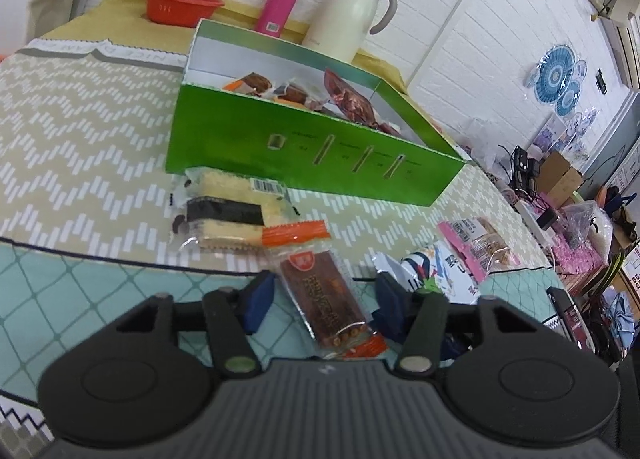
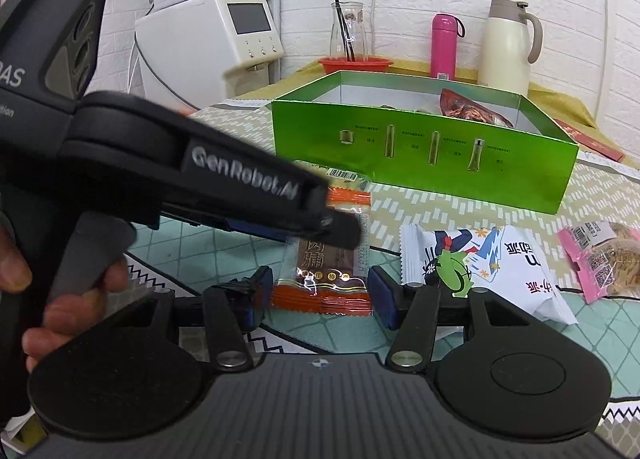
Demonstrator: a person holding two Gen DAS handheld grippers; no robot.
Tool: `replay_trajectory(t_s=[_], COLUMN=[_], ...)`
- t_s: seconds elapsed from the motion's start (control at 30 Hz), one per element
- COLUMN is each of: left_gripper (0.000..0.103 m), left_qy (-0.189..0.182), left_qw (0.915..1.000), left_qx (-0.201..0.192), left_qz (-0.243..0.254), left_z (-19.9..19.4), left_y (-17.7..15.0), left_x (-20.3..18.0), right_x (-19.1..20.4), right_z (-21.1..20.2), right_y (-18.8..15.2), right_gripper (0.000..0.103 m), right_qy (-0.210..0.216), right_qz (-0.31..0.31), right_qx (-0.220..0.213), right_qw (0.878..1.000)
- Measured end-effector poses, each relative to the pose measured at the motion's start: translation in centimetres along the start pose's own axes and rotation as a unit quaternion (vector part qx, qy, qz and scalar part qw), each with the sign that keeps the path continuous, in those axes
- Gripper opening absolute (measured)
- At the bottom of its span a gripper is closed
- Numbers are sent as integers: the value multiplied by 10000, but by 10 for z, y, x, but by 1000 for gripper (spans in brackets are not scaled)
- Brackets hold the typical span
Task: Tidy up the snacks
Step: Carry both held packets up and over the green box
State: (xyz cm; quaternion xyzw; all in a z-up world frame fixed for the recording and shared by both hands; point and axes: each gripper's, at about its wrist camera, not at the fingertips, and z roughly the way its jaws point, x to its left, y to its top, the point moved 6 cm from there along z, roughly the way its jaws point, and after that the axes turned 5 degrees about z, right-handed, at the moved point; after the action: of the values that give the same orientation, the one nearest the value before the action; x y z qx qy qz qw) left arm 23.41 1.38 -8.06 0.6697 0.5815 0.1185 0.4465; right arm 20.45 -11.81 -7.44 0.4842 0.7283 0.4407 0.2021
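Partly, left tongs (image 2: pixel 340 231) hide jerky packet (image 2: pixel 324 283).

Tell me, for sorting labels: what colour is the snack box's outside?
Bright green snack box, clearest in the right wrist view.

A jerky packet (image 1: pixel 324 295) lies on the table (image 1: pixel 80 107) between the left hand-held gripper's (image 1: pixel 322 301) jaws; beyond it a cake packet (image 1: pixel 232 211), then the box (image 1: pixel 312 139) holding snacks.

bright, even light | soft shadows | fisheye-bent edges | mild blur
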Motion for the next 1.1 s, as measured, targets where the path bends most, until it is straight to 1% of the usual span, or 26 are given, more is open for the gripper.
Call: replay_trajectory(t_s=[0.1,0.13,0.17,0.2,0.23,0.27,0.43,0.6,0.73,0.87,0.97,1.1], left_gripper=[61,49,42,27,22,22,14,12,11,11,11,11], left_qy=[212,251,286,330,326,316,240,196,152,66,-2,-97], left_qw=[9995,9994,9993,9991,9991,9991,9992,9987,9976,9965,9957,9952], left_qx=[-46,-42,-23,0,10,10,-77,-293,-503,-684,-794,-859], left_qz=[227,248,259,264,273,272,306,372,443,473,471,469], left_z=[5,6,7,8,8,8,-1,-13,-19,-20,-13,3], left_y=[2,3,3,4,4,3,4,17,37,65,88,115], left_x=[-5,-6,-7,-7,-7,-7,-9,-16,-18,-19,-18,-13], right_x=[0,0,-1,-2,-3,-4,-3,-2,-3,-7,-14,-29], right_z=[-1,0,-1,-2,-2,-2,-8,-16,-16,-12,-5,10], right_y=[0,0,0,0,0,0,-1,9,30,56,77,103], right_gripper=[89,89,89,89,89,88,87,87,87,87,87,87], right_qy=[58,65,102,140,142,155,251,278,328,374,324,345], right_qz=[48,57,92,138,186,232,331,299,199,201,177,370], right_qx=[-23,-28,-43,-59,-74,-83,-153,-357,-542,-731,-867,-872], right_qw=[10000,10000,9999,9998,9997,9996,9990,9985,9978,9964,9955,9949])
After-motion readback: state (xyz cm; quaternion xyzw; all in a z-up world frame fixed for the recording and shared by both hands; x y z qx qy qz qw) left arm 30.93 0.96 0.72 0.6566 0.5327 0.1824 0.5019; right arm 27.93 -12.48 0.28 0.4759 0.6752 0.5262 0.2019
